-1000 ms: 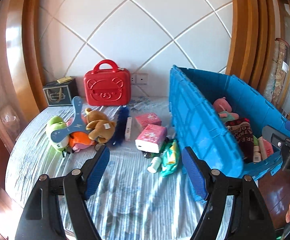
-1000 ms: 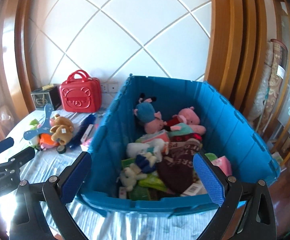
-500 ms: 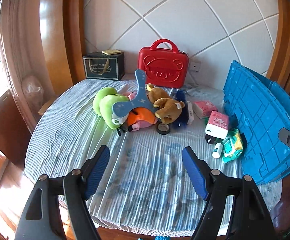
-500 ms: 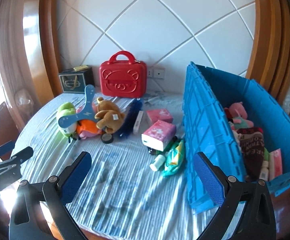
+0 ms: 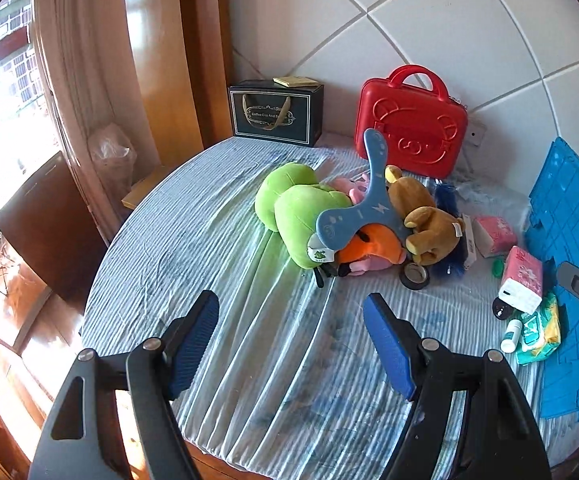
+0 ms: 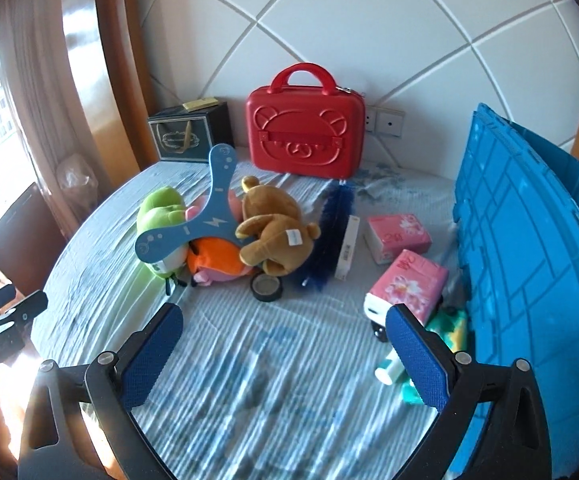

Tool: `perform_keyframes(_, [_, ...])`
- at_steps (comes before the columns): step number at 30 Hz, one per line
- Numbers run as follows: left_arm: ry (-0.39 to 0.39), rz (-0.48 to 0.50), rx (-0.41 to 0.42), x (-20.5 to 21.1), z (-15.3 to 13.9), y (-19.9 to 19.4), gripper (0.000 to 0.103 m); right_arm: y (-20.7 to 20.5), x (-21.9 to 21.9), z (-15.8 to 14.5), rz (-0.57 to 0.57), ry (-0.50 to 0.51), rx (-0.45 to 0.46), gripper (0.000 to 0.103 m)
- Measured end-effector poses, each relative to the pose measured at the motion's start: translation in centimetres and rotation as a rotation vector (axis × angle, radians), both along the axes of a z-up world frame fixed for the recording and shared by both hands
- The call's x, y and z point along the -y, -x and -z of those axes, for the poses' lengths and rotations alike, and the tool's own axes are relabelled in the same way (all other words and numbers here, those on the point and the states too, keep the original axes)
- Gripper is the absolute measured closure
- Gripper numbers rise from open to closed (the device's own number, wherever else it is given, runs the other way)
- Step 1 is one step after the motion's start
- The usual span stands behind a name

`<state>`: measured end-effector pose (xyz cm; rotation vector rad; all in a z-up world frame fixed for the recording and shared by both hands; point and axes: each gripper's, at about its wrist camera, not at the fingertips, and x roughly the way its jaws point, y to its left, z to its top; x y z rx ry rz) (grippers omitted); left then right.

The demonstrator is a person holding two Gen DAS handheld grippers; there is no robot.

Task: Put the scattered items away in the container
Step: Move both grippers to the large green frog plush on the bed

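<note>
In the left wrist view, our left gripper (image 5: 291,340) hovers over the striped bench (image 5: 217,264) with its jaws spread wide and nothing between them. The blue container (image 5: 569,240) is cut off at the right edge, so we see only its outer wall, and what lies inside stays hidden. A blue boomerang toy (image 5: 363,210) lies across a heap of plush animals, covering much of the orange plush (image 5: 373,246) beneath; the green plush (image 5: 297,216) sits left of it, the brown bear (image 5: 429,220) right. A red case (image 5: 409,128) and a dark gift box (image 5: 275,114) stand at the far wall. In the right wrist view, our right gripper (image 6: 283,350) also has its jaws apart and empty. Its right jaw blocks part of a small white bottle (image 6: 387,372) and a green packet (image 6: 449,328) beside the container's wall. Two pink tissue packs (image 6: 413,280) lie near that wall, a tape roll (image 6: 265,286) just near the bear, and a dark blue feathery thing (image 6: 331,236) we cannot identify.
</note>
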<state>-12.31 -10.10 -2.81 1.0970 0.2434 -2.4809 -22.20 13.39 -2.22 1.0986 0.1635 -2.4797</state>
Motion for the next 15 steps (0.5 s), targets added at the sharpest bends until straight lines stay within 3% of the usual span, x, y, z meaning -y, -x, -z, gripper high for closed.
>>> perform_keyframes(7, [-0.011, 0.034, 0.016, 4.8, 0.9, 3.7, 0.029, 2.7, 6.2, 0.6, -0.045, -0.022, 0.012, 0.000])
perform_keyframes(15, [0.006, 0.256, 0.052, 13.0, 3.0, 10.3, 0.029, 5.6, 15.0, 2.4, 0.065, -0.002, 0.047, 0.000])
